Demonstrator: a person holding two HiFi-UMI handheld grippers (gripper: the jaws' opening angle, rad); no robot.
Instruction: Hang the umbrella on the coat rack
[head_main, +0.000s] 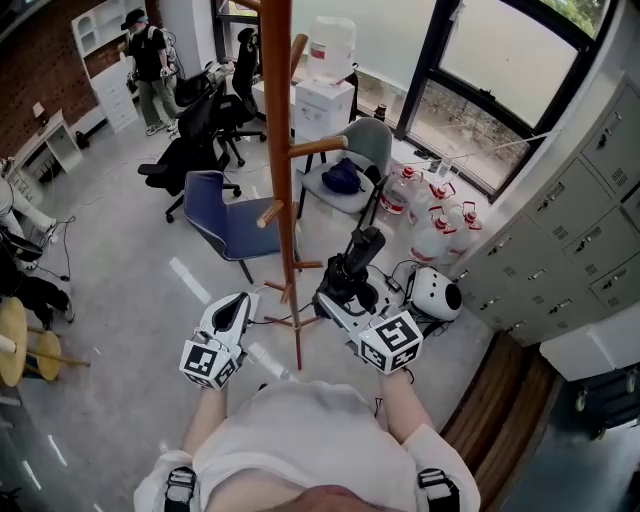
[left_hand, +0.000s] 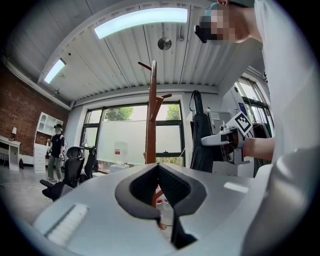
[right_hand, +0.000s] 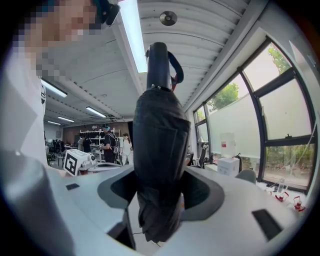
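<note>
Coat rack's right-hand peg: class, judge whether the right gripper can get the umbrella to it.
Probably yes. The right gripper holds the umbrella beside the coat rack, with open space to the peg; the left gripper is on its other side.

Left gripper (head_main: 236, 306) is pointing forward, its jaws sitting together with nothing between them. Right gripper (head_main: 338, 288), level with it and near, is clamping the umbrella (head_main: 357, 258) between its jaws. Both forearms are reaching forward.

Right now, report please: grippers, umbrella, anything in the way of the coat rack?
Left gripper shut, empty. Right gripper shut on folded black umbrella. Coat rack just ahead; nothing seen between.
</note>
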